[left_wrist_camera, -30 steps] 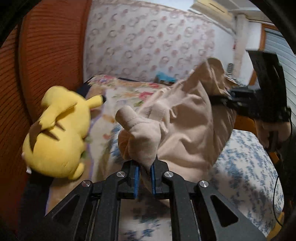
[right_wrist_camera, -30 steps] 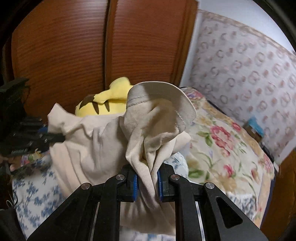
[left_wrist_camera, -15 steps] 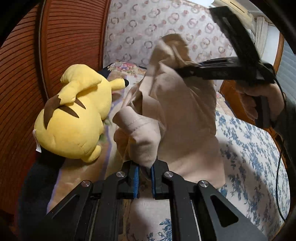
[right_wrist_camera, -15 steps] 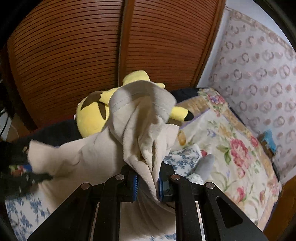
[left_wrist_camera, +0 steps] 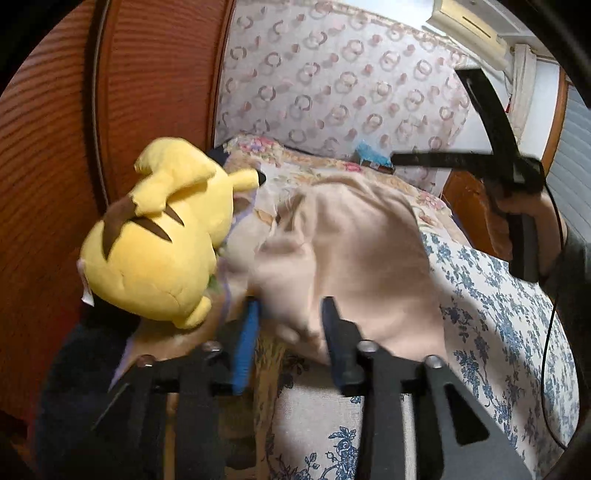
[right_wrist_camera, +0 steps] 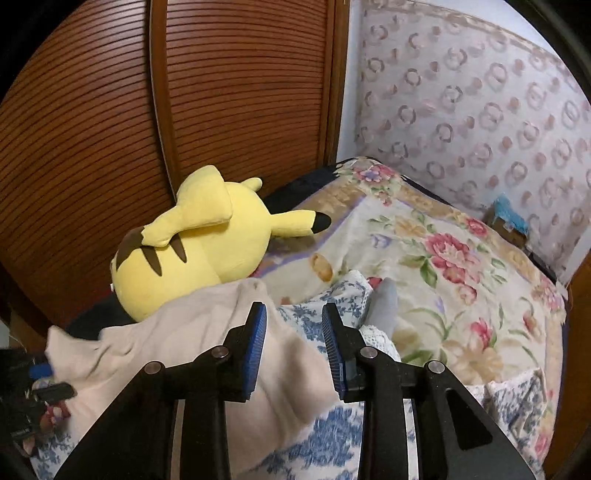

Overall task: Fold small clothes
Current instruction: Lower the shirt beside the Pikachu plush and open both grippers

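The beige garment (left_wrist_camera: pixel 354 243) is seen lying released on the bed (right_wrist_camera: pixel 443 258), the jaws of both the left gripper (left_wrist_camera: pixel 291 317) and the right gripper (right_wrist_camera: pixel 294 321) having just been opened and holding nothing.

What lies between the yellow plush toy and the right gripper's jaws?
In the right wrist view, the beige garment lies between the yellow plush toy and the open right gripper, over the blue-flowered sheet.

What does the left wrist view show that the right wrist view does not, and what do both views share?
Only the left wrist view shows the hand holding the right gripper by its handle, and the air conditioner. Only the right wrist view shows the grey cloth past the gripper's fingers. Both show the yellow plush toy, the beige garment lying on the blue-flowered sheet, and open jaws that have just been opening.
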A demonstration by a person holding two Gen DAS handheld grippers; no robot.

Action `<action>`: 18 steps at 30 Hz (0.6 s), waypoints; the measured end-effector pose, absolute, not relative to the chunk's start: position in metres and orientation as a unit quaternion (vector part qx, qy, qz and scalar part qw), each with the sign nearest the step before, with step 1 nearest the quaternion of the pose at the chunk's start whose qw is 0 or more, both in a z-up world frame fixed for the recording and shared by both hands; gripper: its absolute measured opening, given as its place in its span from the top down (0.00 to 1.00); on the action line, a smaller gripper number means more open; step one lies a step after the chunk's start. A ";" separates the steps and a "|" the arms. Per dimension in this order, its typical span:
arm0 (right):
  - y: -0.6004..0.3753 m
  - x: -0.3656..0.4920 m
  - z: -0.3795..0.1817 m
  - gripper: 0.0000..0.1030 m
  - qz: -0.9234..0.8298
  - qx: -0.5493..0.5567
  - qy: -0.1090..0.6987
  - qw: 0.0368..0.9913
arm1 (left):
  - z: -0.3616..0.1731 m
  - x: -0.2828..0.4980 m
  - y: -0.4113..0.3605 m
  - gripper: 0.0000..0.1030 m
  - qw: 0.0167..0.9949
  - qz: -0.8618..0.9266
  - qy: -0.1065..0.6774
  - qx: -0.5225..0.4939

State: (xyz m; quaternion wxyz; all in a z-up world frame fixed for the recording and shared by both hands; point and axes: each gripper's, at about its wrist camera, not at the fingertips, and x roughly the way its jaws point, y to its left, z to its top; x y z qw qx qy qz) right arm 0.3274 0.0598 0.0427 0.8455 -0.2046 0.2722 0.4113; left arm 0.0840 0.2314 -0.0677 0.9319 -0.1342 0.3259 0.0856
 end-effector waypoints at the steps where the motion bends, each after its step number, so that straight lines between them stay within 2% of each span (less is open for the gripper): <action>1: 0.056 0.323 0.040 0.69 0.412 -0.201 0.271 0.846 | -0.064 0.082 0.230 0.57 0.934 0.090 0.322 -0.127; 2: 0.053 0.318 0.037 0.69 0.413 -0.197 0.271 0.847 | -0.061 0.081 0.229 0.55 0.934 0.092 0.322 -0.122; 4: 0.039 0.304 0.034 0.69 0.414 -0.188 0.272 0.848 | -0.054 0.078 0.226 0.44 0.939 0.089 0.310 -0.116; 5: 0.031 0.296 0.035 0.69 0.413 -0.185 0.271 0.850 | -0.050 0.076 0.223 0.35 0.943 0.088 0.301 -0.111; 8: 0.008 0.275 0.037 0.65 0.402 -0.172 0.273 0.857 | -0.039 0.072 0.211 0.25 0.949 0.090 0.287 -0.090; 15: -0.054 0.211 0.043 0.33 0.390 -0.146 0.254 0.873 | -0.025 0.071 0.178 0.21 0.956 0.062 0.277 -0.071; 18: -0.084 0.188 0.043 0.30 0.371 -0.138 0.247 0.884 | -0.021 0.071 0.161 0.21 0.956 0.065 0.280 -0.061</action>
